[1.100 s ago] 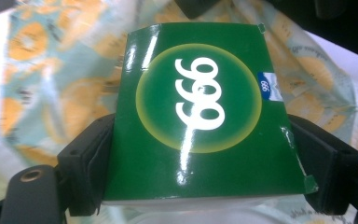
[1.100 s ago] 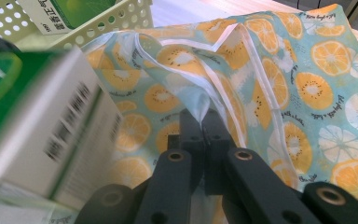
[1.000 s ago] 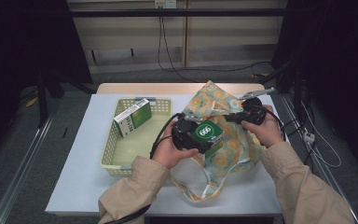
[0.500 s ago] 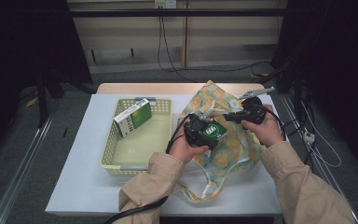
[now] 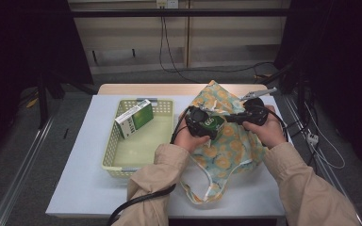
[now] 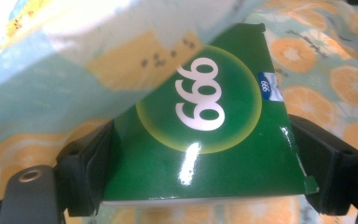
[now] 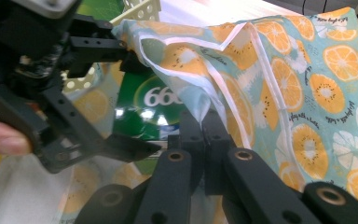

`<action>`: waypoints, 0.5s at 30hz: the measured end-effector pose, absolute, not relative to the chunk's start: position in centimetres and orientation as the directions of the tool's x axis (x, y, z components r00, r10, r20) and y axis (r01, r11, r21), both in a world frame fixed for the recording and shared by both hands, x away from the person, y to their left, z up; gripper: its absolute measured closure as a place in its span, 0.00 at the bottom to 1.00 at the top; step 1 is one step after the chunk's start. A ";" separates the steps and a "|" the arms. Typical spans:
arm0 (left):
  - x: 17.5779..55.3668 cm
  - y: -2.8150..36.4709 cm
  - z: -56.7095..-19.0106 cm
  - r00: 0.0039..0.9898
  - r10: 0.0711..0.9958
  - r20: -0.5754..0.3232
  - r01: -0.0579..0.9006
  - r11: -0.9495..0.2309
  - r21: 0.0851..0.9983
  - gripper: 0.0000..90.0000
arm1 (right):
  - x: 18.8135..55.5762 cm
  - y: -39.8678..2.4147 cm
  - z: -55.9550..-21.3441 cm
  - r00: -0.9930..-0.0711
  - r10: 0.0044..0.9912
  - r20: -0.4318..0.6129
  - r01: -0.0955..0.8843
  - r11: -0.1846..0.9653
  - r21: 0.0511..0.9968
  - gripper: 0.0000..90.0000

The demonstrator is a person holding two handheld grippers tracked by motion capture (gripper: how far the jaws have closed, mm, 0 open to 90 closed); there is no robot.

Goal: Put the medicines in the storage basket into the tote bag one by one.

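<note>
Green 666 box (image 6: 205, 140), clamped across its width between the left gripper's (image 5: 206, 123) jaws, has travelled from beside the yellow basket (image 5: 162, 104) to the mouth of the fruit-print cloth bag (image 5: 233, 141), its far end already under the fabric. The right gripper (image 7: 204, 122) (jaws pressed together on the bag's white-trimmed rim) holds that mouth up, so the insertion looks under way.

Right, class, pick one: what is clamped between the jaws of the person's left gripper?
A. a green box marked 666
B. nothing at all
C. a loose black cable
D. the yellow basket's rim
A: in the left gripper view the two black jaws press on either side of the green box, which the left gripper holds at the edge of the fruit-print bag, while the yellow basket sits apart on the table.
</note>
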State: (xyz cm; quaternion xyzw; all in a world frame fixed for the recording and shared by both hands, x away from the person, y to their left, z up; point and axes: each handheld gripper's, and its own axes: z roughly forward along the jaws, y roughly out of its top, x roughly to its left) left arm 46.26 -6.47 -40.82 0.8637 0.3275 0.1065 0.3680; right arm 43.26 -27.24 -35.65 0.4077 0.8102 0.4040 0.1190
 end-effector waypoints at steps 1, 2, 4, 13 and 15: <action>46.5 -6.5 -40.8 0.758 0.648 -0.067 0.495 -0.505 0.707 0.18 | 43.3 -27.2 -35.6 -0.637 0.758 0.139 0.565 0.337 0.753 1.00; 46.8 -6.6 -40.8 0.753 0.654 -0.071 0.502 -0.501 0.705 0.18 | 43.3 -27.2 -35.6 -0.636 0.758 0.142 0.565 0.333 0.755 1.00; 47.2 -6.7 -40.8 0.752 0.656 -0.064 0.500 -0.506 0.702 0.18 | 43.4 -27.2 -35.7 -0.635 0.759 0.146 0.570 0.332 0.752 1.00; 48.7 -7.1 -41.1 0.734 0.677 -0.052 0.496 -0.483 0.721 0.17 | 43.6 -26.7 -36.1 -0.635 0.756 0.159 0.575 0.325 0.751 1.00; 48.6 -7.0 -41.1 0.737 0.674 -0.055 0.496 -0.484 0.721 0.16 | 43.7 -26.7 -36.2 -0.634 0.756 0.164 0.577 0.321 0.751 1.00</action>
